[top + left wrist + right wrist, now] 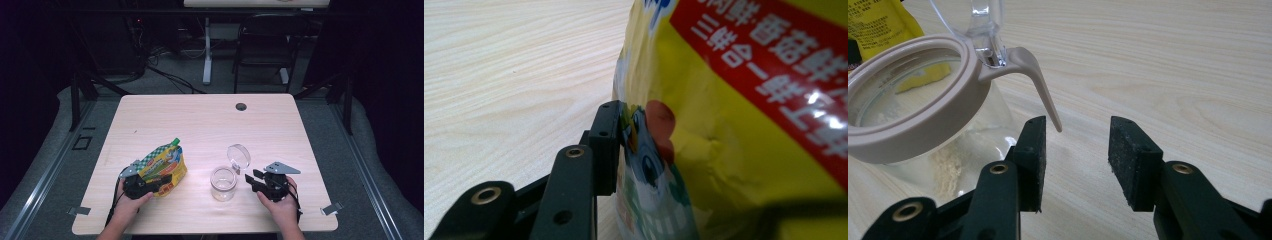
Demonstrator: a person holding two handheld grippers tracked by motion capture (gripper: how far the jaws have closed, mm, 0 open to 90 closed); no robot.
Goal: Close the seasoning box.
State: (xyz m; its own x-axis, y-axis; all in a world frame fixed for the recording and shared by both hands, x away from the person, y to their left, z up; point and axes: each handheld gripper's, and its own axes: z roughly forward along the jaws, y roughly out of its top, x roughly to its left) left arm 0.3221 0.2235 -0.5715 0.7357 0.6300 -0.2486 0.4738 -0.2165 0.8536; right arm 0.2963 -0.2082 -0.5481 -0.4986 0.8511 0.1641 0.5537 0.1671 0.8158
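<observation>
Yellow foil catches the eye first: a snack pouch [163, 168] with a red band of white print and a green-checked top corner lies on the pale wooden table [200, 125], its lower end between the jaws of the left gripper [161, 181]. In the left gripper view one black pad [608, 145] lies flat against the pouch's [724, 125] crinkled side, right at the printed cartoon face, while the opposite jaw is only a dark blur at the bottom right edge (I cannot tell whether that one presses too). The jaws stand about half closed around the bag, and the bag bulges up and away beyond the fingertips.

Off to the other side of those fingers, well apart, stands a clear glass jar [223, 183] with a beige collar and a transparent hinged lid [239, 156] flipped up and back. A dusting of pale powder clings to its inner wall and floor.

The right gripper [251, 177] rests just beside that jar, held by the person's right hand [281, 204], its grey three-cornered plate on top. Its two black pads are spread wide with bare tabletop between them, holding nothing. In the right gripper view the jar's [923, 125] collar sits just ahead and to one side of the left-hand pad [1032, 160], and the beige latch tab [1040, 87] curves down towards the gap, its tip close above that pad without touching it.
</observation>
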